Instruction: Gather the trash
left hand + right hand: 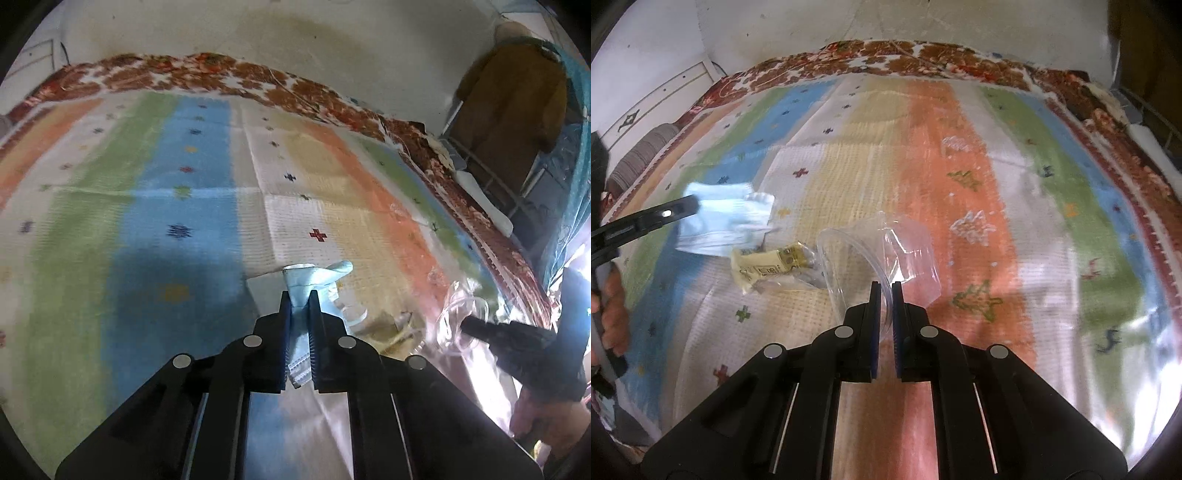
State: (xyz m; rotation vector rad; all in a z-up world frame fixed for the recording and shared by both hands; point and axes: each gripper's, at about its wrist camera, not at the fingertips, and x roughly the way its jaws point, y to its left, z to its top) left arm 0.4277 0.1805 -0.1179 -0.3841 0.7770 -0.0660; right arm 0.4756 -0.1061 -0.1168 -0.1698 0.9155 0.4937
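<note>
Where wall (820, 26) meets bed, striped blanket (960, 122) spreads.

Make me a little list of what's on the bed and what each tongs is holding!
surface: striped blanket on a bed
left tongs: shut on a light blue mask, lifted off the blanket
right tongs: shut on the rim of a clear bag
bag: mouth held open, facing the left tongs
still lying there: yellow wrapper, beside the bag's mouth
hand: grips the left tongs' handle
</note>
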